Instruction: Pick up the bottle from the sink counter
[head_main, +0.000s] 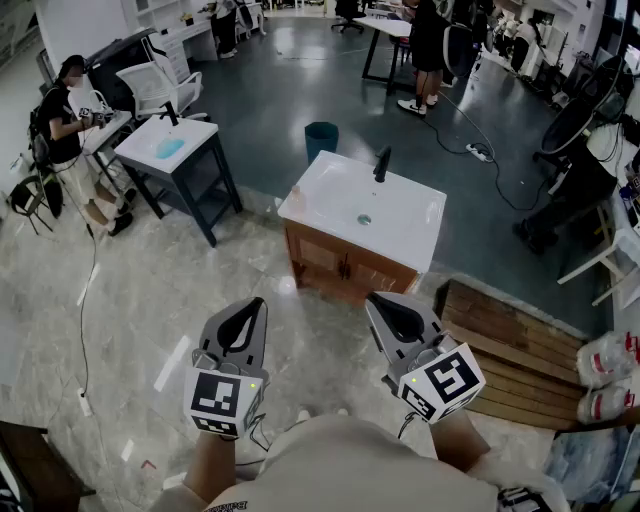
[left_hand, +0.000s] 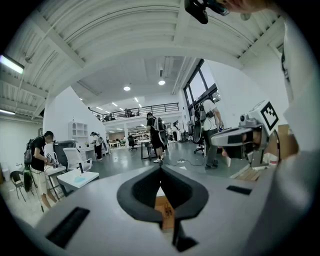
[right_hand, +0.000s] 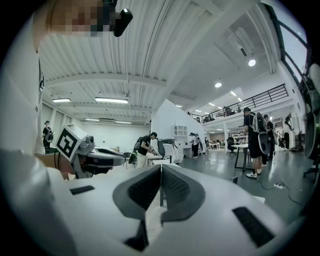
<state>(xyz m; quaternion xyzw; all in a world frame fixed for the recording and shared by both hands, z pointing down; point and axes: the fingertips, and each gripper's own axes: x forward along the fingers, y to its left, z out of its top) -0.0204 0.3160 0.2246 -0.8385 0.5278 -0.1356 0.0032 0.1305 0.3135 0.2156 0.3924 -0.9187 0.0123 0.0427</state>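
Observation:
A small pale bottle (head_main: 296, 193) stands at the left edge of the white sink counter (head_main: 330, 195), which has a black faucet (head_main: 381, 164) and a wooden cabinet below. Both grippers are held up side by side well short of the counter, each with its jaws together and nothing between them. The left gripper (head_main: 260, 301) points toward the cabinet's left side, the right gripper (head_main: 371, 298) toward its right. In the left gripper view the shut left gripper (left_hand: 160, 168) frames a strip of the wooden cabinet (left_hand: 163, 209). The right gripper view shows the shut right gripper (right_hand: 161, 166); the bottle is not visible there.
A second white-topped table (head_main: 190, 146) stands at the left, with a seated person (head_main: 62, 115) and a white chair (head_main: 158, 86) behind it. A teal bin (head_main: 321, 138) sits behind the counter. A wooden pallet (head_main: 515, 345) and bagged plastic bottles (head_main: 606, 360) lie at the right.

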